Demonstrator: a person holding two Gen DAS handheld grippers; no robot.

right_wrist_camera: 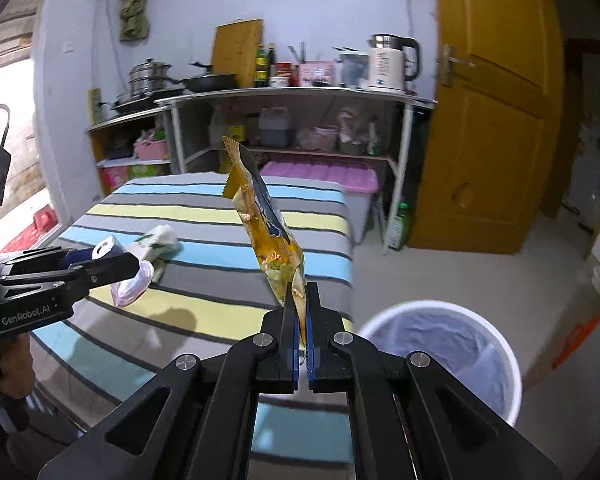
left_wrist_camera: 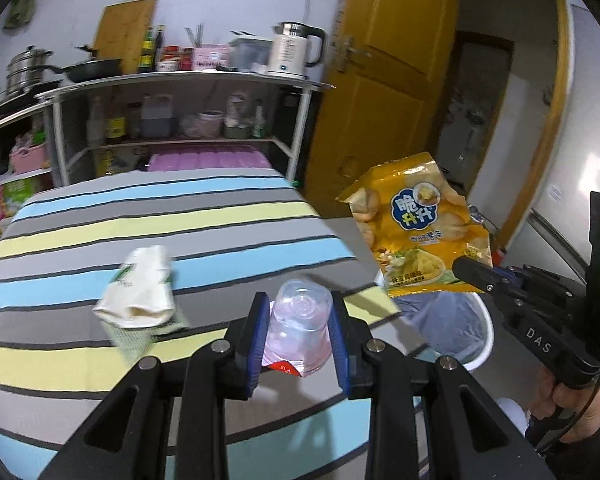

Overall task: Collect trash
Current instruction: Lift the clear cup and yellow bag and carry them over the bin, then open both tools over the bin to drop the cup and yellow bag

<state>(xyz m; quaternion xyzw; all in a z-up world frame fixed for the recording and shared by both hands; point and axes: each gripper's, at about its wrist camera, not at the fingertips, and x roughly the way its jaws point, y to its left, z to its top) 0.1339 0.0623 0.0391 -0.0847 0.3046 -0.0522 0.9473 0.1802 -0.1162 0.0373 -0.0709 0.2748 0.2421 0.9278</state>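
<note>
My left gripper [left_wrist_camera: 300, 308] is shut on a clear plastic bottle [left_wrist_camera: 298, 320], held bottom-forward above the striped bed; it also shows in the right wrist view [right_wrist_camera: 128, 280]. My right gripper [right_wrist_camera: 300, 292] is shut on the bottom edge of a yellow chip bag [right_wrist_camera: 270, 232], holding it upright in the air; the bag also shows in the left wrist view [left_wrist_camera: 416, 224], above the bin. A white bin [right_wrist_camera: 452, 308] lined with a grey-blue bag stands on the floor beside the bed, also in the left wrist view [left_wrist_camera: 482, 344]. A crumpled white-and-green tissue pack [left_wrist_camera: 138, 288] lies on the bed.
The striped bed cover [left_wrist_camera: 100, 240] fills the lower left. Behind it stands a shelf rack [left_wrist_camera: 180, 80] with pots, bottles and a kettle [left_wrist_camera: 296, 50]. A pink storage box [right_wrist_camera: 320, 174] sits at the bed's far end. A yellow door [right_wrist_camera: 496, 100] stands open at right.
</note>
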